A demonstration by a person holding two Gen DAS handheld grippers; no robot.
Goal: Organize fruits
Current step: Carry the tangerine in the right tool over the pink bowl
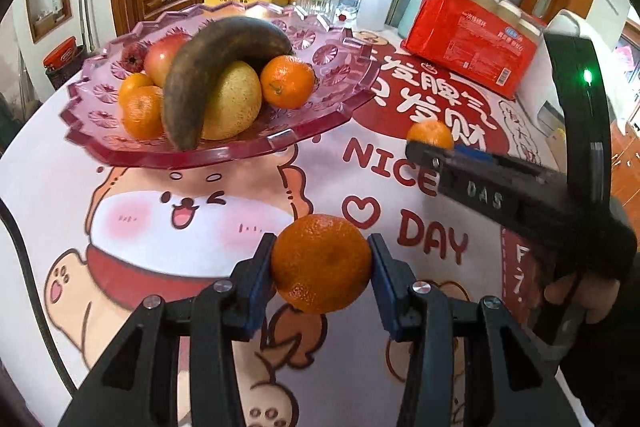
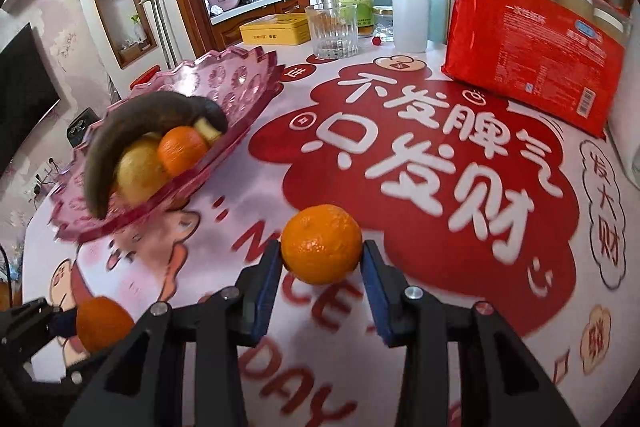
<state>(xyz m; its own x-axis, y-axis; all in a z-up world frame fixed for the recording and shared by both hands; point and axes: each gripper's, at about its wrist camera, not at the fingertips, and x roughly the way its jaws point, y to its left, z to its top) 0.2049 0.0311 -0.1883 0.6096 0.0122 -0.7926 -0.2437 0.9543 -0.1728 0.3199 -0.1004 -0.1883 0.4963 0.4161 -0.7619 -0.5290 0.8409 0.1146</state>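
Left gripper (image 1: 321, 263) angled down, clamped on a mandarin (image 1: 321, 263) above the bench (image 1: 240, 307), right gripper (image 2: 320, 253) alongside, clamped on a second mandarin (image 2: 321, 244), pink fruit plate (image 1: 320, 123) beyond with blackened banana (image 1: 208, 67), pear (image 1: 236, 99), more mandarins, red package (image 1: 468, 43) farthest.

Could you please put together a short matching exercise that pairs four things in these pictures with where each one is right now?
Things:
1. blackened banana
2. mandarin in the left wrist view
3. mandarin in the right wrist view
4. red package

Places:
A. between the pads of the right gripper
B. lying over the other fruit in the pink glass dish
C. at the far side of the table, beside the bottles
D. between the pads of the left gripper

Pairs: 1-B, 2-D, 3-A, 4-C
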